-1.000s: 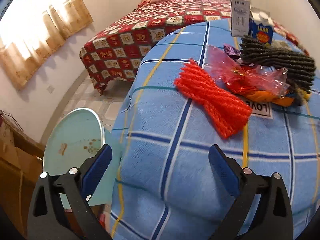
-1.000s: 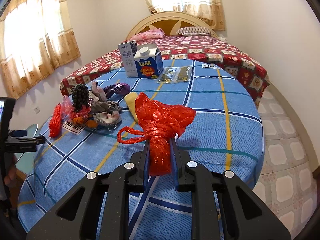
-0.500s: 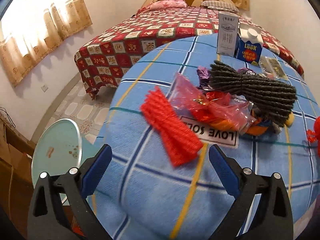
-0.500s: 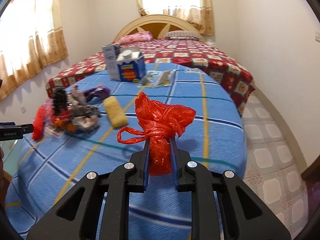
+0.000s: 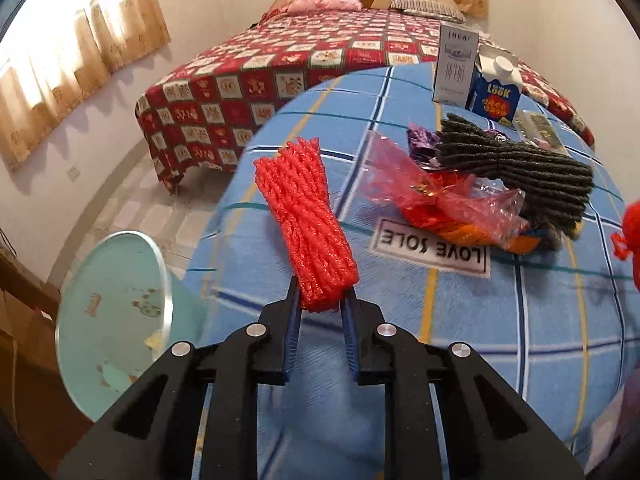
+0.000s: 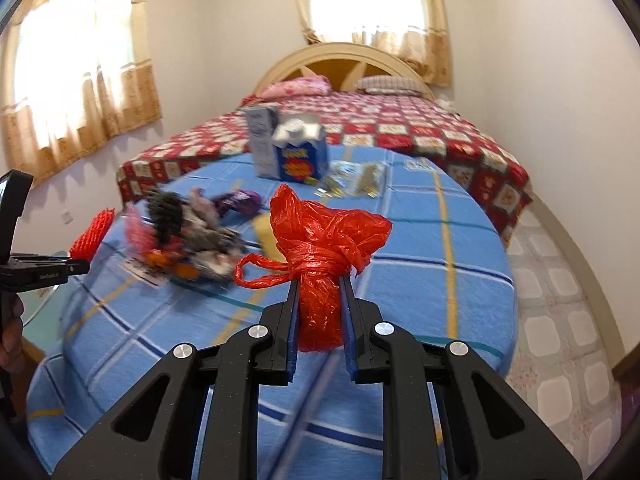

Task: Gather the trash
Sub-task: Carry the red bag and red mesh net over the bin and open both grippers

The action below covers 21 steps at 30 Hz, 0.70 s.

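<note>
My left gripper [image 5: 320, 300] is shut on the near end of a red foam net sleeve [image 5: 306, 220] that lies on the blue checked tablecloth [image 5: 460, 320]. It also shows in the right wrist view [image 6: 92, 236] at the table's left edge. My right gripper [image 6: 320, 312] is shut on a knotted red plastic bag [image 6: 324, 240] held above the table. A pile of trash lies beyond the sleeve: a pink wrapper [image 5: 440, 196], a grey foam net [image 5: 516, 164], a purple wrapper [image 5: 420, 140].
A white carton [image 5: 456, 64] and a blue milk carton [image 5: 496, 92] stand at the table's far side, with foil packets [image 6: 356, 178] beside them. A round glass table [image 5: 112, 320] is low at the left. A bed with a red quilt [image 6: 400, 128] lies behind.
My left gripper moved in to the red foam sleeve and shut on its near end. My right gripper still holds the red bag and has swung a little.
</note>
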Each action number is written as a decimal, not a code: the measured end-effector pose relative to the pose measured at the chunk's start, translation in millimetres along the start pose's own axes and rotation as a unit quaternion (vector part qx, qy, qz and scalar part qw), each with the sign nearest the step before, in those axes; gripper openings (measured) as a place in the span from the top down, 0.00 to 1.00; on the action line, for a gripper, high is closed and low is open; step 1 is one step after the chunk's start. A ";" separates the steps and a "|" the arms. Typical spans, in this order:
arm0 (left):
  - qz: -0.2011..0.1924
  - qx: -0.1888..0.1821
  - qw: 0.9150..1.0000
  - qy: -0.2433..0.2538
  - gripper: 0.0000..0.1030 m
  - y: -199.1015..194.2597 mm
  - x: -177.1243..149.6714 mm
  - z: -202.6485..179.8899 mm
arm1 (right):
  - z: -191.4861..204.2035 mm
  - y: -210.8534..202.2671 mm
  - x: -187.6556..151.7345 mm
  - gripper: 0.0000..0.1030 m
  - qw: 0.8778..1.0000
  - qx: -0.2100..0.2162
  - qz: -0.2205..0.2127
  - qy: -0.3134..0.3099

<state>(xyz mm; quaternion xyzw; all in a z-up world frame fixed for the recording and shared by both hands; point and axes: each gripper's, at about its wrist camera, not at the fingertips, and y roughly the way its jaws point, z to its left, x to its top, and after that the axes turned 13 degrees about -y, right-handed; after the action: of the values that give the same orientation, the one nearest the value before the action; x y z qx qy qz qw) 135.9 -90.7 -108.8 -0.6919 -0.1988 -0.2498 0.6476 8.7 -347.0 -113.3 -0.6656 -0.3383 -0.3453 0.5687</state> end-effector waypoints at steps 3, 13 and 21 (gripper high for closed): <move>-0.006 -0.002 1.000 -0.004 0.82 -12.4 -2.2 19.6 | 19.3 -7.3 14.3 0.82 1.000 0.015 -0.017 -0.018; -0.016 0.039 0.999 -0.009 0.82 -26.3 -12.8 74.9 | 84.9 -3.0 55.2 0.82 0.994 0.070 -0.046 -0.076; -0.026 0.085 0.996 -0.015 0.81 -31.9 -15.1 116.0 | 141.8 16.6 72.9 0.82 0.986 0.110 -0.044 -0.117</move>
<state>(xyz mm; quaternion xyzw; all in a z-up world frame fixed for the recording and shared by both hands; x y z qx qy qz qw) 115.0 28.2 -96.8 -0.6326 -0.2475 -0.2384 0.6941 72.1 -204.5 -76.7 -0.6189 -0.4675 -0.2504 0.5793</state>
